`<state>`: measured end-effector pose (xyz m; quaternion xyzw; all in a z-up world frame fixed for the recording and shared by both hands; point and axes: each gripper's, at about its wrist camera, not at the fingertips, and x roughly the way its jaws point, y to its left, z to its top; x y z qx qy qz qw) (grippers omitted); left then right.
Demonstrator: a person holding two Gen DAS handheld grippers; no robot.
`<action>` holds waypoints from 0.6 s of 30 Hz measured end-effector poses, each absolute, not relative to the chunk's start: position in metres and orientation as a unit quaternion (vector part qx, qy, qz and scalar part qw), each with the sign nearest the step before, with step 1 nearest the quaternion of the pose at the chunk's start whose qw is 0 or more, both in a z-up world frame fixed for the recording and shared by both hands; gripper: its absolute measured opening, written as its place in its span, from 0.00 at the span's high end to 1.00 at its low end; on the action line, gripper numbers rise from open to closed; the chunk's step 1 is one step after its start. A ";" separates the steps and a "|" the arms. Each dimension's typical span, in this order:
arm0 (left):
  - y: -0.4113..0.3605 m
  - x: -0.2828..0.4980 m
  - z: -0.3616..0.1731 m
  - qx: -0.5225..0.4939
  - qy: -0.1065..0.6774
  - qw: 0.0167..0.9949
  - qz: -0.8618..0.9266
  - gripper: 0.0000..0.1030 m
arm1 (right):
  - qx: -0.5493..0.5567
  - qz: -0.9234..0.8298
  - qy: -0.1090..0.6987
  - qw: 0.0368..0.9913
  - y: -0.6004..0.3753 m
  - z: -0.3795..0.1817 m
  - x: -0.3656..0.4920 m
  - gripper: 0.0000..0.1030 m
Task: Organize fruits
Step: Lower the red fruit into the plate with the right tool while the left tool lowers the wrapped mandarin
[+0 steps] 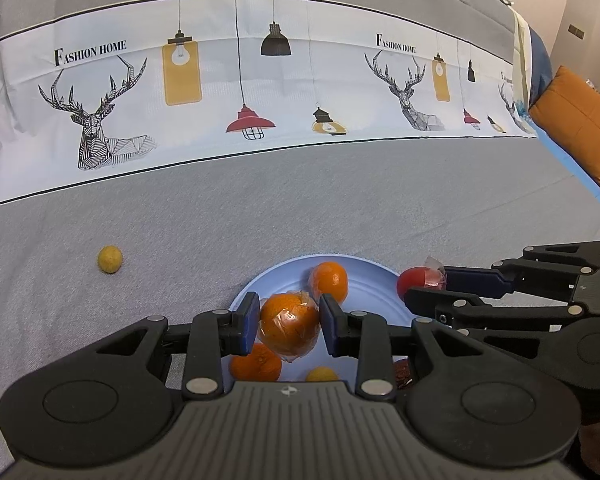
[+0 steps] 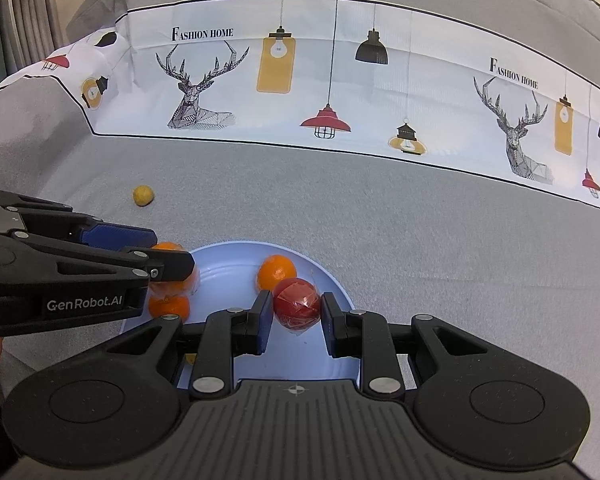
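A bed [image 1: 300, 200] covered in grey fabric carries everything, with a white printed band [image 1: 236, 80] of deer and lamps running across its far side. Near the bed's near edge sits one pale blue plate [image 1: 364, 276]. Two black grippers hang over it. The left gripper [image 1: 289, 326] pinches a plastic-wrapped orange [image 1: 289, 322] above the plate's left part. The right gripper [image 2: 296, 312] has a wrapped red fruit [image 2: 297, 306] between its pads at the plate's right rim; whether both pads touch it cannot be told. Two more oranges rest in the plate: one toward the far rim [image 1: 330, 280] and one under the left gripper [image 1: 256, 364]. One small yellow fruit [image 1: 321, 374] lies partly hidden at the near rim. A second small yellow fruit [image 1: 109, 259] lies alone on the bed, well apart to the left of the plate.
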<state>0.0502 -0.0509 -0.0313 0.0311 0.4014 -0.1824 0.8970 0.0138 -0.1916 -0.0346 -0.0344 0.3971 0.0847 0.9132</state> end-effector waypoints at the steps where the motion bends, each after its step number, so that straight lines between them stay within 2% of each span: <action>1: -0.051 0.050 -0.031 0.031 0.401 0.897 -0.183 0.65 | -0.035 0.085 0.397 0.913 -0.191 -0.034 0.014 0.74; 18: -0.052 0.050 -0.031 0.031 0.401 0.897 -0.185 0.65 | -0.037 0.086 0.395 0.914 -0.189 -0.034 0.013 0.74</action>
